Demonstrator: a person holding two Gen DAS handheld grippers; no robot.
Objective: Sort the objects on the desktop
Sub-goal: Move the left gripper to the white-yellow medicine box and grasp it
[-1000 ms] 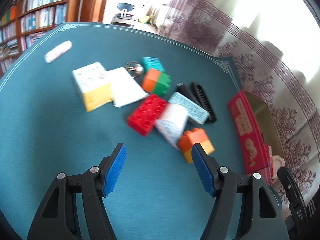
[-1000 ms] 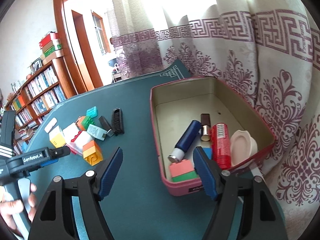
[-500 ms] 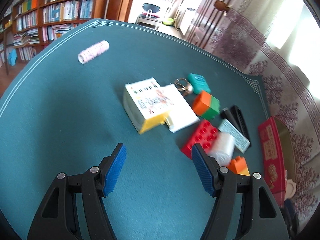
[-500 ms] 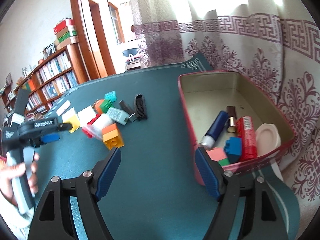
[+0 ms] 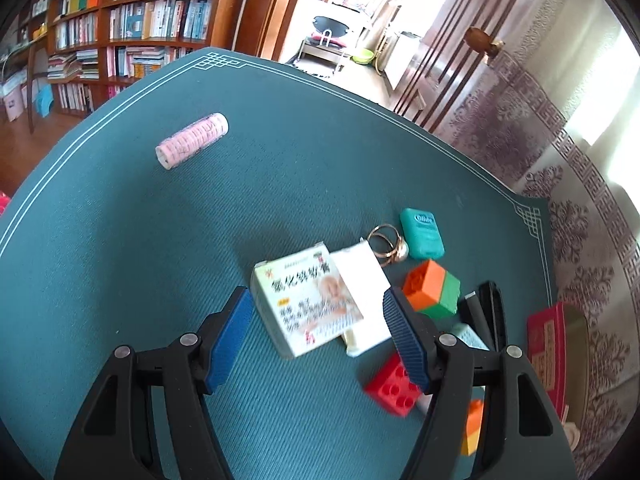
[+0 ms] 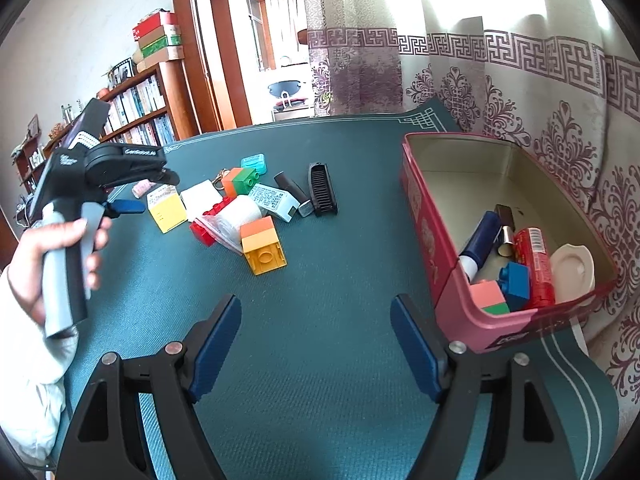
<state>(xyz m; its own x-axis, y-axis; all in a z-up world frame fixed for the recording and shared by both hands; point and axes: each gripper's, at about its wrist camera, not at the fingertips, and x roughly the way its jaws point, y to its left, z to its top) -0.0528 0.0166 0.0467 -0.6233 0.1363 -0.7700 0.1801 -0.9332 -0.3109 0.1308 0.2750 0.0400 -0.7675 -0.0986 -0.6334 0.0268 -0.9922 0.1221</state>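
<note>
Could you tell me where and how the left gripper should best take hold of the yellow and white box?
Grip the box across its two long side faces, coming from above with the open left gripper. It lies flat, printed face up; its right side abuts a white packet, so slip that finger between them.

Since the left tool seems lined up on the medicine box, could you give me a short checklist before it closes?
1. Left tool open: ok.
2. Medicine box between its fingers: ok, not yet gripped.
3. Box free of neighbours: not ok, white packet lies against it.
4. Right tool empty and clear of the pile: ok.
5. Room in the red tin: ok, far end bare.
6. Box's fit within the opening: cannot tell.
</note>
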